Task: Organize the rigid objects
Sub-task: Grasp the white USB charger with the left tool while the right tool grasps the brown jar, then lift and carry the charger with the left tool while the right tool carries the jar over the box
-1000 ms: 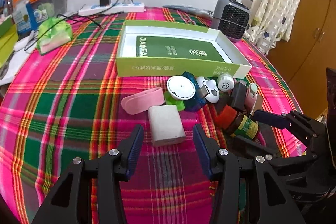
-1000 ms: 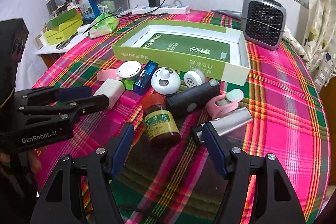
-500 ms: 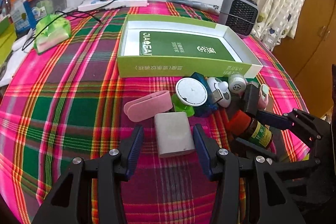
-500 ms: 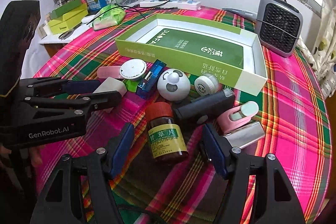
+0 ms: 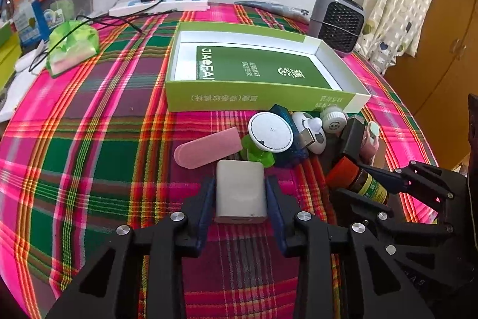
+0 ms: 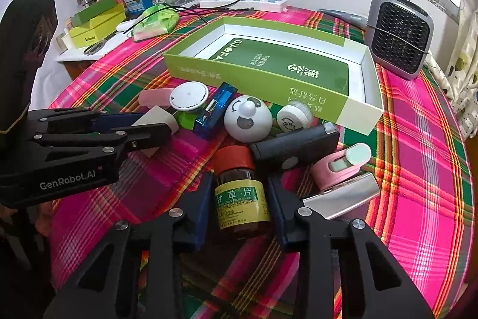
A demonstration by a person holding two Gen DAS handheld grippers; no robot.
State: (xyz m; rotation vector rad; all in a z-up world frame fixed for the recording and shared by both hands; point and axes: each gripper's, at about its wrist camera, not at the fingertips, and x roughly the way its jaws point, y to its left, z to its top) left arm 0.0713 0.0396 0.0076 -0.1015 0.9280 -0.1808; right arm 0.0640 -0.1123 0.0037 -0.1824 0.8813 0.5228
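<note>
left gripper (image 5: 240, 196): our fingers just closed onto the white box (image 5: 240, 191), mid-table. right gripper (image 6: 240, 196): fingers just closed onto the brown bottle (image 6: 241, 196). only the right view shows the silver case (image 6: 343, 195) beside it. green tray (image 5: 257, 97) sits behind both.

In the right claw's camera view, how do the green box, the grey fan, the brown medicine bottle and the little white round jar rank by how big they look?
Largest to smallest, as they look:
1. green box
2. grey fan
3. brown medicine bottle, though it lies nearest the camera, so its look is inflated
4. white round jar
</note>
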